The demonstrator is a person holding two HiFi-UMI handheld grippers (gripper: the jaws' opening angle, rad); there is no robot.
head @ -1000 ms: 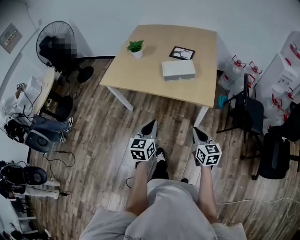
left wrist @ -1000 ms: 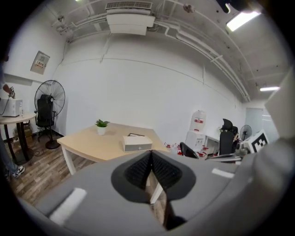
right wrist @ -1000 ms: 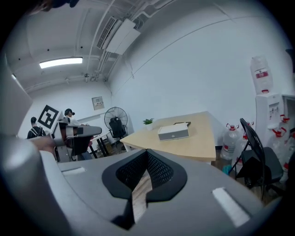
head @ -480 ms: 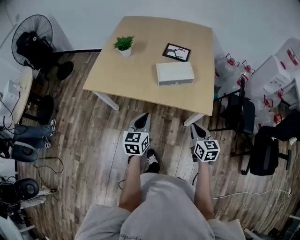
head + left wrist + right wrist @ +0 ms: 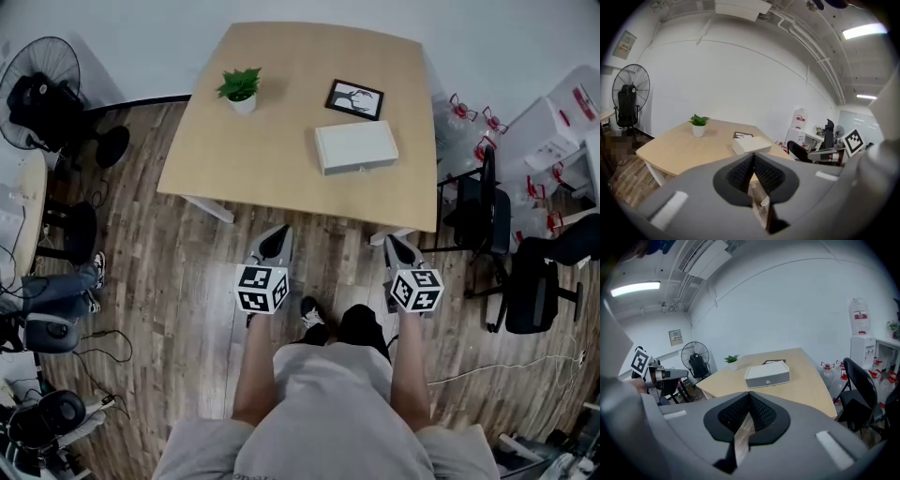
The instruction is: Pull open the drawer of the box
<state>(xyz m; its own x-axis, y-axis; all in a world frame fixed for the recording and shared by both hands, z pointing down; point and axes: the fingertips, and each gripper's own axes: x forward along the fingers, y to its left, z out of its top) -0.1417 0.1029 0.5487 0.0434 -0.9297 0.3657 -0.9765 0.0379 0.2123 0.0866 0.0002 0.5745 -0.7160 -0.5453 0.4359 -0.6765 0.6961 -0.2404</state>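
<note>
A white box (image 5: 356,147) with a closed drawer lies on the right half of a wooden table (image 5: 272,141). The right gripper view shows its front with a small round knob (image 5: 768,381); the left gripper view shows the box (image 5: 751,145) from its left side. My left gripper (image 5: 277,236) and right gripper (image 5: 393,246) are both shut and hold nothing. They hang over the floor just short of the table's near edge, well apart from the box.
A small potted plant (image 5: 240,88) and a framed picture (image 5: 355,98) stand on the table behind the box. A black chair (image 5: 487,211) and water bottles (image 5: 469,117) are at the right, a floor fan (image 5: 42,94) at the left.
The person has stepped closer to the table; it now sits lower and larger in the head view. Both grippers stay shut, side by side.
</note>
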